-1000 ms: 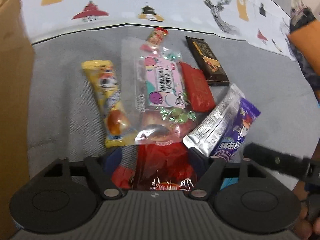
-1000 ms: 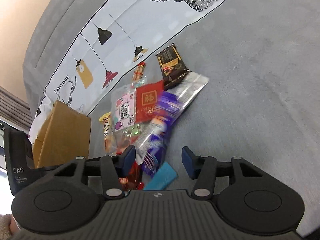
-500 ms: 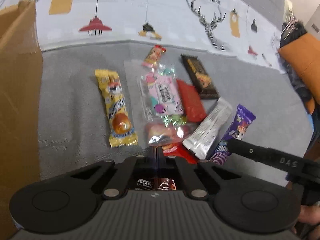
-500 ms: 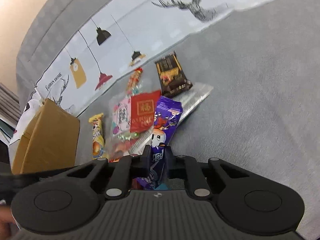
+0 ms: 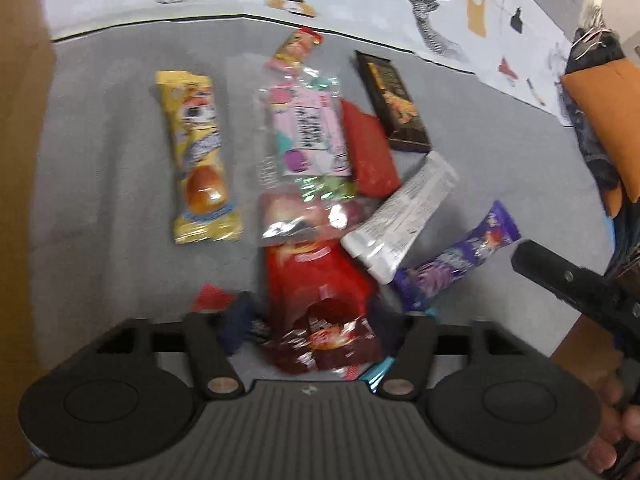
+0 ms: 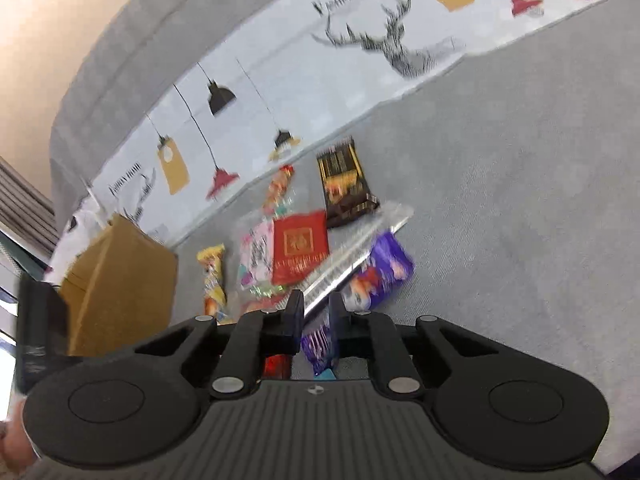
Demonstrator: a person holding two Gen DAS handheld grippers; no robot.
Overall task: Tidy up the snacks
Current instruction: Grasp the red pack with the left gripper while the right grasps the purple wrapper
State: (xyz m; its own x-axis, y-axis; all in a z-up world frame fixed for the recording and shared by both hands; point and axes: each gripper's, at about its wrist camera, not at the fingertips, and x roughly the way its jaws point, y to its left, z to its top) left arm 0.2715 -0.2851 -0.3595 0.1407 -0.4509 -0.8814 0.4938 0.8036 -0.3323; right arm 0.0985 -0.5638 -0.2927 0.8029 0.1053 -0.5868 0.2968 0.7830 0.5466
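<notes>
A pile of snack packets lies on grey fabric. In the left wrist view my left gripper (image 5: pixel 308 320) is open, its fingers either side of a red packet (image 5: pixel 316 292) that lies between them. Beyond it lie a clear candy bag (image 5: pixel 304 140), a yellow bar (image 5: pixel 200 156), a silver packet (image 5: pixel 400 216), a dark chocolate bar (image 5: pixel 394 108) and a purple packet (image 5: pixel 456 264). In the right wrist view my right gripper (image 6: pixel 314 316) is nearly shut on the near end of the purple packet (image 6: pixel 380 276), which rests on the fabric.
A brown cardboard box (image 6: pixel 120 280) stands left of the pile; its wall fills the left edge of the left wrist view (image 5: pixel 20 160). A printed white cloth (image 6: pixel 360 64) covers the back. An orange cushion (image 5: pixel 612 120) sits far right.
My left gripper was shut on the red packet half a second ago and has now opened; the packet lies between its fingers. My right gripper stays closed on the purple packet, which has shifted right.
</notes>
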